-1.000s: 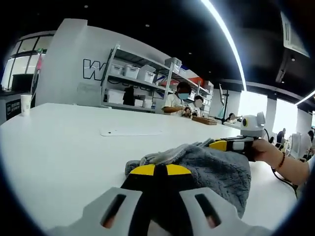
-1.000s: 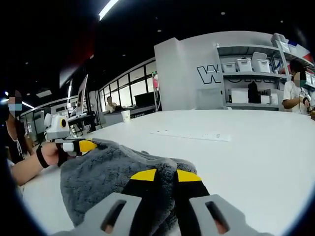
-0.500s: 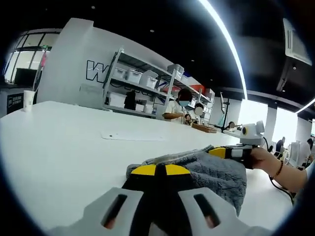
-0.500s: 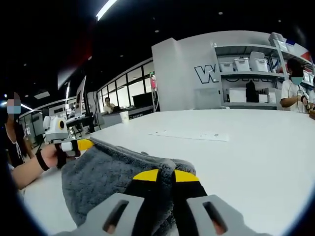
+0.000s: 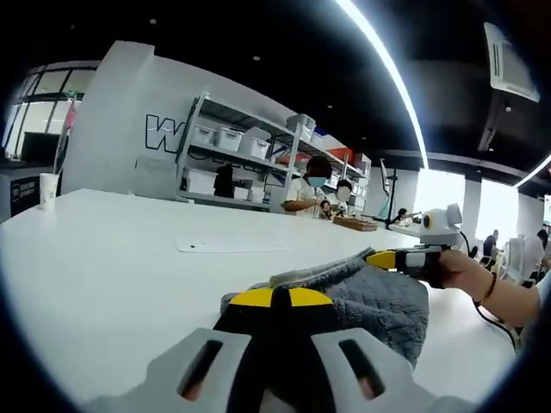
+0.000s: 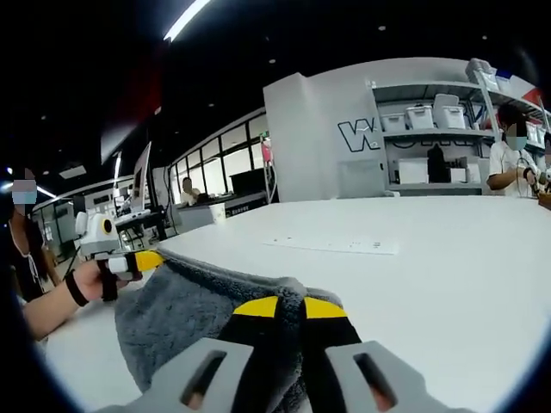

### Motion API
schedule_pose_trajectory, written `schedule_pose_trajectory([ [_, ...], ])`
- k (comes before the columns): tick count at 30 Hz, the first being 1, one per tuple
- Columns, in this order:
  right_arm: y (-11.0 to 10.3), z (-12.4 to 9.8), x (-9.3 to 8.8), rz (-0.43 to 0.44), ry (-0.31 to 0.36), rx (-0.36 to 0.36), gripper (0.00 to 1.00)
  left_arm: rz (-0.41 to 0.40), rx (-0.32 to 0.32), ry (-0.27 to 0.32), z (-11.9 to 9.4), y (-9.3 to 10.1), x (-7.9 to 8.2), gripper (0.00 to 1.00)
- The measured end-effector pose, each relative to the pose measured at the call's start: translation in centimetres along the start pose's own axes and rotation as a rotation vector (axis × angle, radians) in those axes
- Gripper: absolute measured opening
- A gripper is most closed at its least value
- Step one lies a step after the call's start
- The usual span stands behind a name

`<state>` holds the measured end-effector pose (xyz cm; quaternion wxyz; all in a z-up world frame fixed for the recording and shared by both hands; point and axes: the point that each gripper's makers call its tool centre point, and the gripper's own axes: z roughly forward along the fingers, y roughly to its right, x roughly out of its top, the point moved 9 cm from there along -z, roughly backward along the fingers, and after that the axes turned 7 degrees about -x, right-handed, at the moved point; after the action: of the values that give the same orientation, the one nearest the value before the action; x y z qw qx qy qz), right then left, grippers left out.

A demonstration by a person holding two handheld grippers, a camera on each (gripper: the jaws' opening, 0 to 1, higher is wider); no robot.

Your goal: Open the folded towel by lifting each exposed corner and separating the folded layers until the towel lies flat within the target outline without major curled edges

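Note:
A grey fluffy towel [image 5: 379, 303] hangs stretched between the two grippers, just above the white table [image 5: 103, 258]. My left gripper [image 5: 273, 299] is shut on one corner of the towel. In the right gripper view the same towel [image 6: 185, 314] spreads to the left, and my right gripper [image 6: 290, 308] is shut on its other corner. The right gripper [image 5: 398, 257], held by a hand, comes into the left gripper view from the right; the left gripper [image 6: 131, 261] appears at the left of the right gripper view.
A flat white sheet [image 5: 228, 246] [image 6: 331, 245] lies farther out on the table. A paper cup [image 5: 47, 184] stands at the table's far left. Shelves with boxes [image 5: 250, 151] and seated people [image 5: 314, 185] are beyond the table.
The towel's held edge has risen a little and is pulled straighter between the grippers. Both grippers stay shut on their corners.

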<state>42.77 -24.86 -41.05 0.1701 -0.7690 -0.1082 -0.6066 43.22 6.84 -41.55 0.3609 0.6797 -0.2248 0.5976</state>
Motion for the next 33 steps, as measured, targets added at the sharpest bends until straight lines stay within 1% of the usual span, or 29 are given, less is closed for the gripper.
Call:
schedule_pose_trajectory([
  [13, -0.3, -0.6, 0.6, -0.005, 0.018, -0.008, 0.02, 0.001, -0.017, 0.027, -0.5, 0.6, 0.5, 0.02],
  [17, -0.5, -0.8, 0.6, -0.02, 0.021, -0.008, 0.02, 0.021, -0.012, 0.027, -0.6, 0.7, 0.6, 0.02],
  [20, -0.7, -1.1, 0.7, -0.021, 0.025, -0.01, 0.02, 0.005, -0.013, 0.036, -0.7, 0.8, 0.6, 0.02],
  [33, -0.7, -1.7, 0.9, -0.007, 0.037, -0.009, 0.02, 0.015, -0.027, 0.037, -1.0, 1.1, 1.1, 0.02],
])
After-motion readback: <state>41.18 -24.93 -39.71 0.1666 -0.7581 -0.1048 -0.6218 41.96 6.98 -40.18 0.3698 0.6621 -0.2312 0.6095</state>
